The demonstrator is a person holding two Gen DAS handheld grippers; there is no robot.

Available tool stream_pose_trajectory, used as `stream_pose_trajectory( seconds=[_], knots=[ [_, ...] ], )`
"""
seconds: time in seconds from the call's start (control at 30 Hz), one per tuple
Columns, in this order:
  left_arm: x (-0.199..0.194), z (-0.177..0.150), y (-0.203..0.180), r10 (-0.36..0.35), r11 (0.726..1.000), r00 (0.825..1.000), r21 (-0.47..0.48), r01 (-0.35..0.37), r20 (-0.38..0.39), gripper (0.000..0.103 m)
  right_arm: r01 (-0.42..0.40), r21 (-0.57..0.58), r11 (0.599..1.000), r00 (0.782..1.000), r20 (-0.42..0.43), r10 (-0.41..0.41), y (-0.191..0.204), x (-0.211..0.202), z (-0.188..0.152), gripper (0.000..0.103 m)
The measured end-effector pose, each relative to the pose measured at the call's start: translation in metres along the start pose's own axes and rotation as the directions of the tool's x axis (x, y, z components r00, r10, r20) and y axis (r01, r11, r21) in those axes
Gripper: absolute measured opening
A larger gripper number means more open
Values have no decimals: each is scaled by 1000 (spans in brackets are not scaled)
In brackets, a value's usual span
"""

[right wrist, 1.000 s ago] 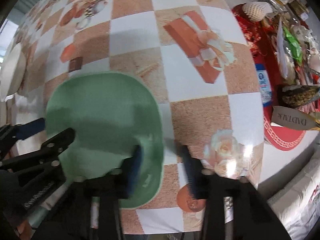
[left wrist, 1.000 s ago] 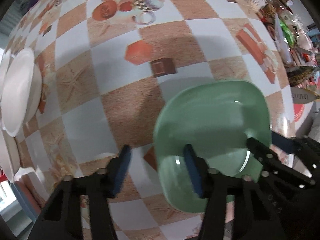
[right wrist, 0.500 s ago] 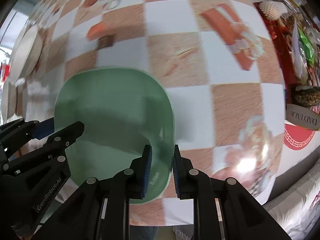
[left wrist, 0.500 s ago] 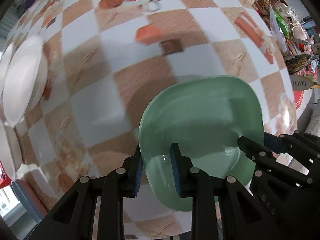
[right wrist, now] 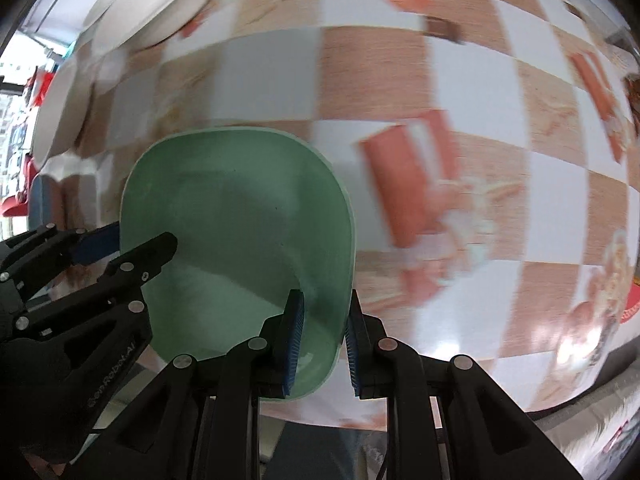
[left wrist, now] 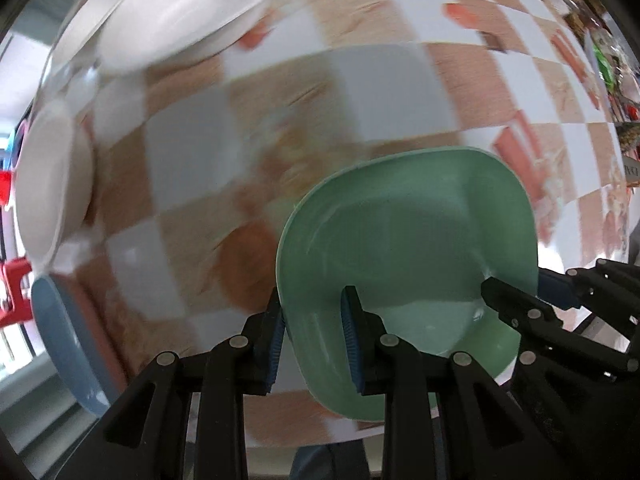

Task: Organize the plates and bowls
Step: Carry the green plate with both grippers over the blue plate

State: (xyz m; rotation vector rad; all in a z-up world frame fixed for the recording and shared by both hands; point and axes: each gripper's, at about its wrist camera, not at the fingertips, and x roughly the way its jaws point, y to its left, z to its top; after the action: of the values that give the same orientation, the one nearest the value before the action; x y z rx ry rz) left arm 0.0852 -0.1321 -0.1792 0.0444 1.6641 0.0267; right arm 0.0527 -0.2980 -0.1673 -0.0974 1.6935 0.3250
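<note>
A pale green squarish bowl [left wrist: 404, 240] is held in the air above the checkered table by both grippers. My left gripper [left wrist: 314, 332] is shut on its left rim. My right gripper [right wrist: 322, 336] is shut on its right rim; the bowl also shows in the right wrist view [right wrist: 236, 224]. White bowls [left wrist: 188, 12] sit at the far left of the table, another white bowl [left wrist: 44, 176] is at the left, and a blue plate [left wrist: 64, 344] lies at the near left edge.
The table [right wrist: 400, 80] has an orange-and-white checkered cloth with printed pictures. Cluttered packages [left wrist: 600, 40] stand at the far right edge. A red stool [left wrist: 12, 292] is beyond the table's left edge.
Both grippers closed on the green bowl's rims, lifted it and carried it left toward the white bowls and blue plate. The view is motion-blurred.
</note>
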Motion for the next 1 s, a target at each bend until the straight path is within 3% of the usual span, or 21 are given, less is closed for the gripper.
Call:
stream_pose_trajectory(
  seconds=[0.37, 0.57, 0.67, 1.0],
  knots=[
    [6, -20, 65, 23, 996, 1000, -83, -23, -4, 29, -19, -60, 998, 999, -34, 17, 77, 10, 7, 22],
    [9, -12, 87, 14, 995, 1000, -103, -14, -1, 29, -18, -69, 997, 998, -54, 15, 100, 18, 5, 22],
    [15, -22, 78, 12, 994, 1000, -109, -12, 6, 29, -8, -77, 997, 999, -53, 4, 115, 23, -1, 22],
    [22, -64, 99, -2, 992, 1000, -129, 3, 7, 31, -5, -81, 997, 998, -57, 0, 106, 27, -1, 22]
  ],
)
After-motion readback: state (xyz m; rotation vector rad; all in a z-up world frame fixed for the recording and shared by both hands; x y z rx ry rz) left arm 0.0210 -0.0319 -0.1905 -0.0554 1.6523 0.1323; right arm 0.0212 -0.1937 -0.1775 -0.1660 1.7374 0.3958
